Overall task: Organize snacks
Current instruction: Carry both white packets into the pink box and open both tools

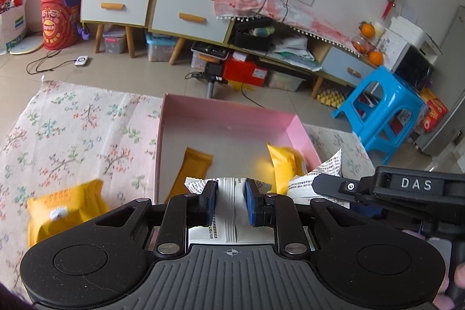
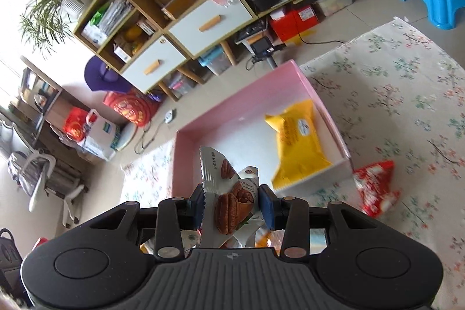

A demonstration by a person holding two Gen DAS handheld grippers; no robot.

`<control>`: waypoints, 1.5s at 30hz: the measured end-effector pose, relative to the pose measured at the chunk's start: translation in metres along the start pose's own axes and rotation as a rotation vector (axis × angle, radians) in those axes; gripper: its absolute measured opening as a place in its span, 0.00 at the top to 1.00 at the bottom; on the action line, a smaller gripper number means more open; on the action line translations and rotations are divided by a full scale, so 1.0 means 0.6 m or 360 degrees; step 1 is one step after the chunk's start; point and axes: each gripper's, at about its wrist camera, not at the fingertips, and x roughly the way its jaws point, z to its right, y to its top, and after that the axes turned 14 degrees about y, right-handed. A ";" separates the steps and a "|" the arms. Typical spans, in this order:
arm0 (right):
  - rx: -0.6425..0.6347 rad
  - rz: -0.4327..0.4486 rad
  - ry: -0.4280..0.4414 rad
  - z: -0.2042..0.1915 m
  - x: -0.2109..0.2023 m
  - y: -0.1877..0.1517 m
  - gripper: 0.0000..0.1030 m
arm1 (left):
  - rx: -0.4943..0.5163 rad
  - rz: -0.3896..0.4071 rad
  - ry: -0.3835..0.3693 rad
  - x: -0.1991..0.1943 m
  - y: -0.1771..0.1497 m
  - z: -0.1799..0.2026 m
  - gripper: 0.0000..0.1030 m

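Gripping a white packet [image 1: 231, 211], the left gripper [image 1: 231, 201] hovers at a pink box [image 1: 232, 114] while the right gripper [image 2: 232, 204] clamps a nut packet [image 2: 229, 205], seemingly pecans, above it.

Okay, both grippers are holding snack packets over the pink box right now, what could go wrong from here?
The left gripper and right gripper sit close together, so they could bump over the pink box.

The pecan packet is pinched crumpled, so it might slip.

The red packet and a yellow packet lie outside the box on the floral cloth and could get missed.
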 end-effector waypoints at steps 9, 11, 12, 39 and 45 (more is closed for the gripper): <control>0.0008 0.0065 0.0036 0.029 0.040 0.023 0.72 | -0.0018 -0.0018 0.0108 0.091 0.035 0.014 0.82; 0.0015 0.0069 0.0041 0.034 0.048 0.026 0.72 | -0.0033 -0.0028 0.0105 0.113 0.038 0.017 0.82; 0.0018 0.0072 0.0047 0.037 0.047 0.026 0.72 | -0.0040 -0.0033 0.0104 0.123 0.039 0.020 0.82; -0.0107 0.0121 -0.0038 0.053 0.061 0.047 0.51 | 0.0010 0.0119 0.0183 0.198 0.061 0.056 0.60; -0.0122 0.0141 -0.0050 0.049 0.042 0.047 0.37 | 0.0047 0.0126 0.0203 0.170 0.056 0.047 0.43</control>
